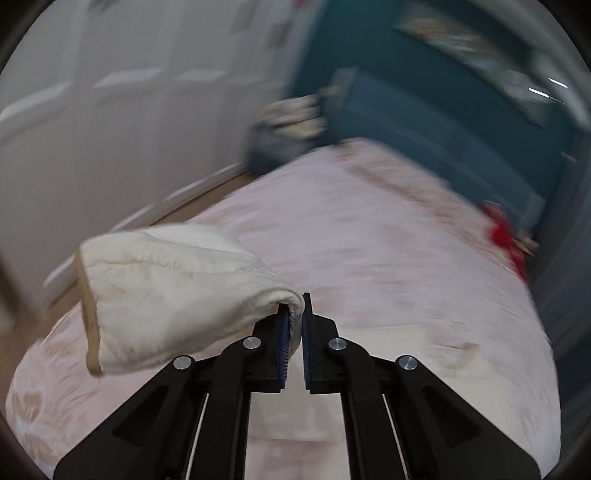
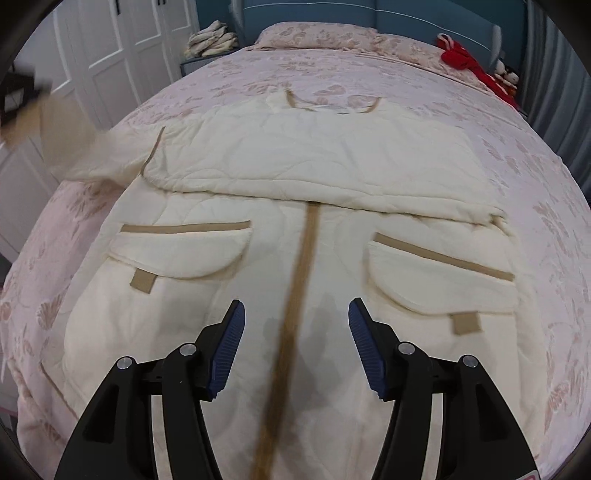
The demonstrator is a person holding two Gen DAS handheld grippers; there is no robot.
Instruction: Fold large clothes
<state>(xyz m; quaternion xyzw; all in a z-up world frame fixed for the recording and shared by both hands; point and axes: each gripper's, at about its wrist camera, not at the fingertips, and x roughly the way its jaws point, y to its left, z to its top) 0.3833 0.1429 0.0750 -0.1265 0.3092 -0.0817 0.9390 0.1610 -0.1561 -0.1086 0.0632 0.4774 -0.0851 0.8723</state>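
Note:
A large cream quilted jacket [image 2: 295, 177] with tan trim, two flap pockets and a tan centre placket lies spread on the bed [image 2: 535, 155]. One sleeve is folded across its chest. My left gripper [image 1: 294, 317] is shut on the cuff end of the other sleeve [image 1: 166, 291] and holds it in the air above the bed; that lifted sleeve shows blurred at the left of the right wrist view [image 2: 74, 144]. My right gripper [image 2: 295, 325] is open and empty, hovering over the jacket's lower front, astride the placket.
The pink floral bedspread [image 1: 369, 258] covers the bed. Pillows [image 2: 314, 35] and a red soft toy [image 2: 465, 59] lie at the headboard. A bedside stand holds folded cloth [image 2: 210, 42]. White wardrobe doors [image 2: 110, 55] run along the left.

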